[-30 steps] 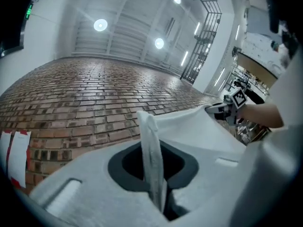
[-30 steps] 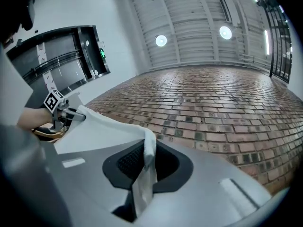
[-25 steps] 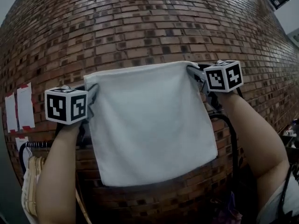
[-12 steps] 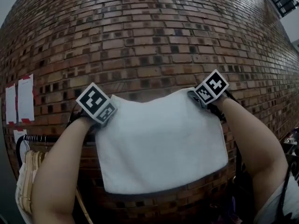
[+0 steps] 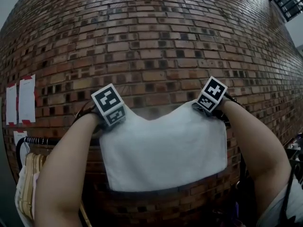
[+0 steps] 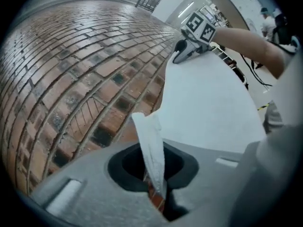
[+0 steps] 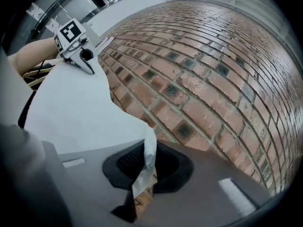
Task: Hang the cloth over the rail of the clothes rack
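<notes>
A white cloth point(image 5: 163, 152) is stretched between my two grippers in front of the brick wall. In the head view my left gripper point(image 5: 112, 122) is shut on its upper left corner and my right gripper point(image 5: 200, 108) is shut on its upper right corner. The top edge sags a little between them. A pinched corner point(image 6: 151, 157) stands up between the jaws in the left gripper view, and another corner point(image 7: 144, 167) does so in the right gripper view. The rack's black rail point(image 5: 40, 140) shows at the left, below my left arm. Arms and cloth hide the rail further right.
The brick wall point(image 5: 151, 41) is close ahead. Wooden hangers point(image 5: 27, 183) with garments hang from the rail at the lower left. Papers point(image 5: 19, 103) are taped to the wall on the left. A person point(image 6: 271, 19) stands far off in the left gripper view.
Both grippers have come down and tipped forward, their marker cubes rolling. The cloth has sunk with them and now hangs lower and shorter in the head view.
</notes>
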Available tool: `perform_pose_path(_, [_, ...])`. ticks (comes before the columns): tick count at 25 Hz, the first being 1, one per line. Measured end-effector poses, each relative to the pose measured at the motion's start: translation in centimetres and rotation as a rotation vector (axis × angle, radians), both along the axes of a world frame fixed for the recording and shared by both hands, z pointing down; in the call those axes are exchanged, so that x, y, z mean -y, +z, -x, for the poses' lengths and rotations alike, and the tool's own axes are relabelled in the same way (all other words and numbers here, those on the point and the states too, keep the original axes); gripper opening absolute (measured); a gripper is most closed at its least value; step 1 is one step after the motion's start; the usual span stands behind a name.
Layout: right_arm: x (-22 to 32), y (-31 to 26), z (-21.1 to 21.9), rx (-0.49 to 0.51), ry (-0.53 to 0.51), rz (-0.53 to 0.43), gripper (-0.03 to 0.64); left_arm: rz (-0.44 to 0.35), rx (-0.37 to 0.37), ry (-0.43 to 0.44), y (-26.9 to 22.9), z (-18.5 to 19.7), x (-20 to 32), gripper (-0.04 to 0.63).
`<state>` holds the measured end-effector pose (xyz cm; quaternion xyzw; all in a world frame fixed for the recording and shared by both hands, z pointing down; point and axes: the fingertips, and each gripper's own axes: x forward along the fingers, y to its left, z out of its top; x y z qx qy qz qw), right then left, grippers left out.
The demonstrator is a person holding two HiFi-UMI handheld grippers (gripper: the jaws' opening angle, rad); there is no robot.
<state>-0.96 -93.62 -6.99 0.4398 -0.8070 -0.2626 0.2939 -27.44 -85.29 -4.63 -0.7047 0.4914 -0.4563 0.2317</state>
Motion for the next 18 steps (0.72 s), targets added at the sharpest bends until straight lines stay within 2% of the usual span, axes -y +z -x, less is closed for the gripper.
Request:
perform_pose_path(5, [-0.1, 1.7, 0.5, -0.171, 0.004, 0.041, 0.029, 0.074, 0.063, 0.006, 1.6, -0.2, 0.4, 0.023])
perform_pose_path(9, [-0.4, 3.3, 0.7, -0.266, 0.0, 0.076, 0.031, 0.126, 0.073, 0.014, 2.8, -0.4, 0.5, 0.027])
perform_pose_path(12, [-0.4, 3.9, 0.9, -0.295, 0.003, 0.087, 0.038, 0.144, 0.073, 0.013, 3.3, -0.3, 0.5, 0.046])
perform_pose_path(14, [-0.5, 4.2, 0.7, -0.308, 0.005, 0.097, 0.08, 0.146, 0.08, 0.009, 3.3, -0.2, 0.6, 0.095])
perform_pose_path(16, [-0.5, 4.7, 0.6, -0.331, 0.007, 0.104, 0.17, 0.148, 0.081, 0.005, 3.5, -0.1, 0.8, 0.184])
perform_pose_path(18, [-0.3, 4.7, 0.6, -0.339, 0.011, 0.093, 0.199, 0.141, 0.076, 0.005, 3.5, 0.1, 0.9, 0.198])
